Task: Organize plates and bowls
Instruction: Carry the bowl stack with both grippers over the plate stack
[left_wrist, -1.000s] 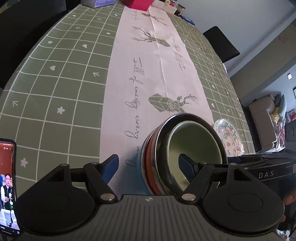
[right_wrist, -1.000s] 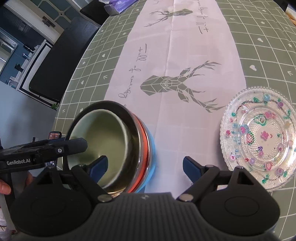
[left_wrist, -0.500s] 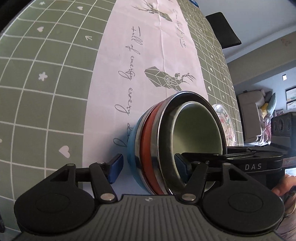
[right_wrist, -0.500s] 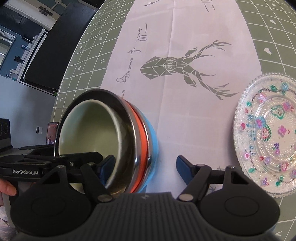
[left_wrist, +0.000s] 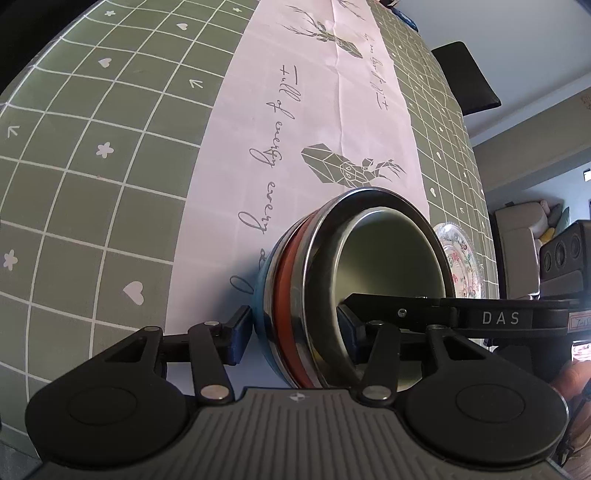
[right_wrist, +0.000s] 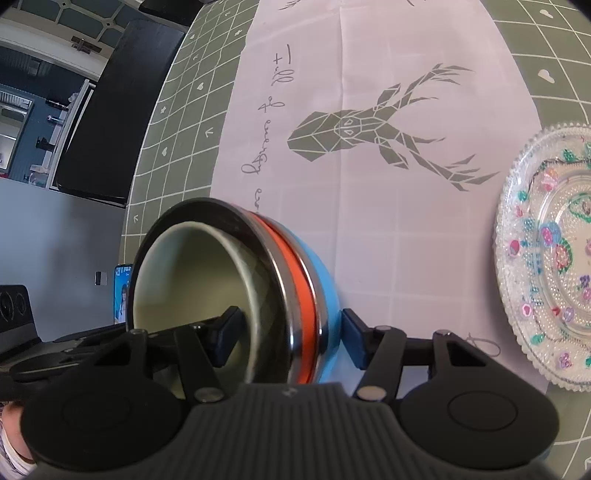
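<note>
Home: clothed dining table (left_wrist: 110, 192), sofa (left_wrist: 524, 236)

A nested stack of bowls (left_wrist: 332, 291) (right_wrist: 236, 295) fills the near middle of the table (left_wrist: 92, 184), tipped on its side on the pale runner (left_wrist: 314, 122). The left gripper (left_wrist: 291, 332) and right gripper (right_wrist: 286, 334) crowd its rim from opposite sides, jaws closing with the rim between them. A patterned glass plate (right_wrist: 550, 258) (left_wrist: 460, 262) blocks the cloth near the stack's right. Beyond, the runner and the green checked cloth lie open.
</note>
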